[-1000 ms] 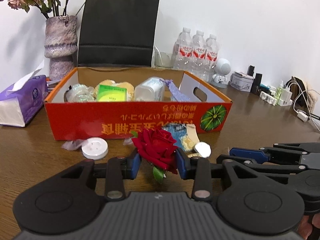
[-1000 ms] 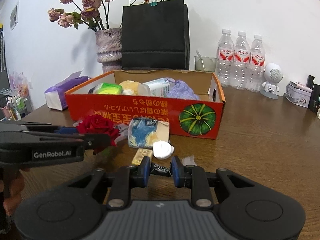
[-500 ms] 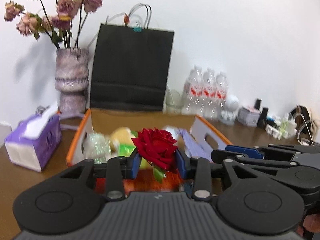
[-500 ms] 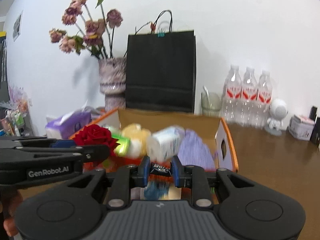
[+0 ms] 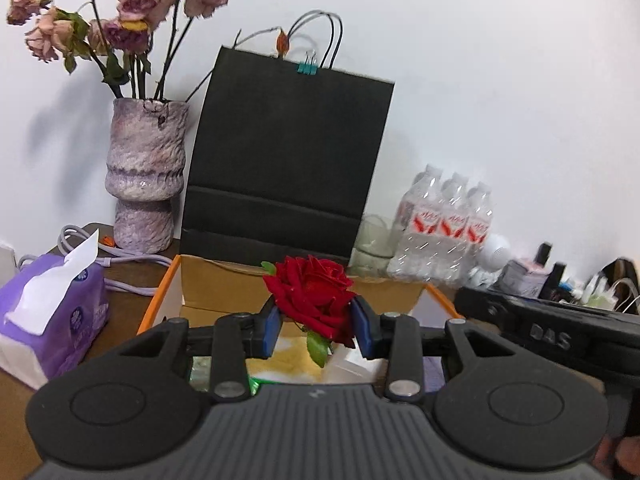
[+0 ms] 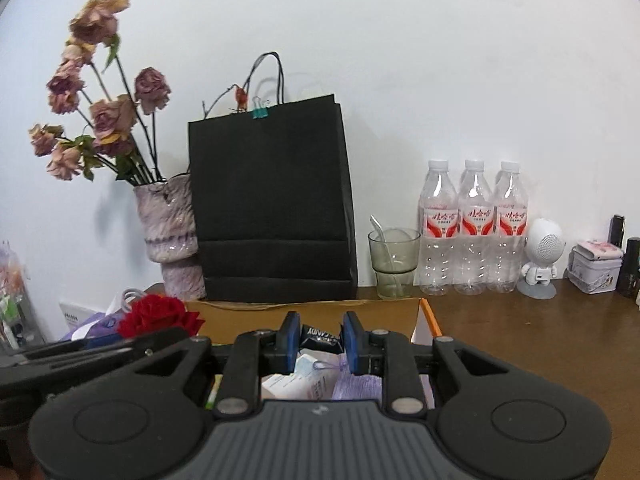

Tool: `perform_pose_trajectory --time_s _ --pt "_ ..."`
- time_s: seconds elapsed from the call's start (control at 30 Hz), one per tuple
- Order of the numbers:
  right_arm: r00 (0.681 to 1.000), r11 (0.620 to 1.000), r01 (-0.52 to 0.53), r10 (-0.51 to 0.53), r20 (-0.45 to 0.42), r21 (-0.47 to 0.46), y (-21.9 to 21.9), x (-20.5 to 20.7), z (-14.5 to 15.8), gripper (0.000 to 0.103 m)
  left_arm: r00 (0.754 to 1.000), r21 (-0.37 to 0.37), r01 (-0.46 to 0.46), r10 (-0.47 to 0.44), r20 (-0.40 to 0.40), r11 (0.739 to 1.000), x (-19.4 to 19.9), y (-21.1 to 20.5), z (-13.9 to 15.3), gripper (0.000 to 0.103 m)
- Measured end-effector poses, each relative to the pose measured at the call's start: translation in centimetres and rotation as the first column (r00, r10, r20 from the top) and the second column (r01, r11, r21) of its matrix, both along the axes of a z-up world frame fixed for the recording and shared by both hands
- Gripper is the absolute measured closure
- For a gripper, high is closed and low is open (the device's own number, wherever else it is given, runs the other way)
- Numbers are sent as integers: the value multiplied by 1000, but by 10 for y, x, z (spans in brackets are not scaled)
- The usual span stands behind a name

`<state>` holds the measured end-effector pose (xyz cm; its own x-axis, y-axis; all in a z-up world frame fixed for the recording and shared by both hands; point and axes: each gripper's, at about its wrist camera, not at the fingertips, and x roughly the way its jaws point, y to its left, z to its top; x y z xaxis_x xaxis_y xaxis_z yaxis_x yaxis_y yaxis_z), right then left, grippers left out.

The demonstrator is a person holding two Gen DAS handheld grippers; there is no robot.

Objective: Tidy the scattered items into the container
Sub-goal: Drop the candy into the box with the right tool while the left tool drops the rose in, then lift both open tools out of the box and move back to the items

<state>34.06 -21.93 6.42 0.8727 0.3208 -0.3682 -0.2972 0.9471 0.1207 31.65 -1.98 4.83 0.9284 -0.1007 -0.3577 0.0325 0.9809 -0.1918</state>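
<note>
My left claw (image 5: 316, 326) grips the red rose (image 5: 314, 298); my right claw (image 6: 320, 338) pinches a black candy wrapper (image 6: 320, 335), both above the orange box (image 5: 160, 308).

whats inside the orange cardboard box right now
In the orange cardboard box, the right wrist view shows a white packet and a purple knitted pouch. The claws and their loads hide the rest.

Both grippers black plastic: ribbed grey-black housing, round discs either side, silver screws on linkage arms, blue pads on fingers (image 5: 272, 330), white embossed lettering.
</note>
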Motion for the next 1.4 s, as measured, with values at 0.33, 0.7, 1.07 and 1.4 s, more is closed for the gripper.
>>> perform_pose_trajectory --time_s 0.33,0.7,1.07,1.4 --pt "994 999 -8 5 -107 -32 -1 21 -31 81 996 36 -29 32 -84 999 22 3 -23 65" --pt "991 999 -10 3 -135 -47 2 22 -31 7 986 146 -133 146 -82 980 18 -2 -19 0" --pt "994 998 12 -18 -112 -57 -2 21 -23 0 987 129 -133 143 -71 983 12 2 -13 0" --pt "994 998 18 -24 -108 -56 -4 18 -23 0 988 136 -127 138 -73 983 13 0 -14 0"
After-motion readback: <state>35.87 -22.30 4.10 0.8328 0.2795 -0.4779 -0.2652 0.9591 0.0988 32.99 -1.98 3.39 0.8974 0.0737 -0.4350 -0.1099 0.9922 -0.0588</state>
